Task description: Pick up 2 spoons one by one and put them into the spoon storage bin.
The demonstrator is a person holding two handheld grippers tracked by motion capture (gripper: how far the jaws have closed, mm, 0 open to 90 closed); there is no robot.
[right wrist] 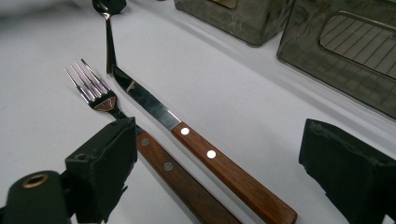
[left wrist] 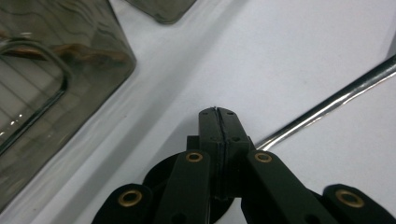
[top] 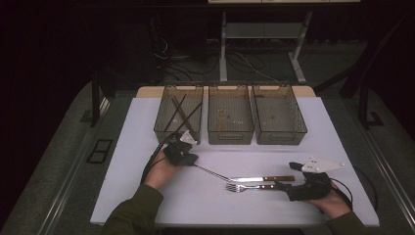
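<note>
Left claw (top: 188,157) closed on the spoon (top: 211,172) handle; open right claw (right wrist: 224,168) straddles knife (right wrist: 205,154) and fork (right wrist: 140,140) handles

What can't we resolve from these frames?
- Spoon bowl: high view, hidden under the left hand-held gripper; in the right gripper view it is small and dark at the top edge.
- Fork and knife handle ends: right gripper view, cut off by the bottom edge and the near jaw.
- Middle bin contents: high view, too small and dim.
</note>
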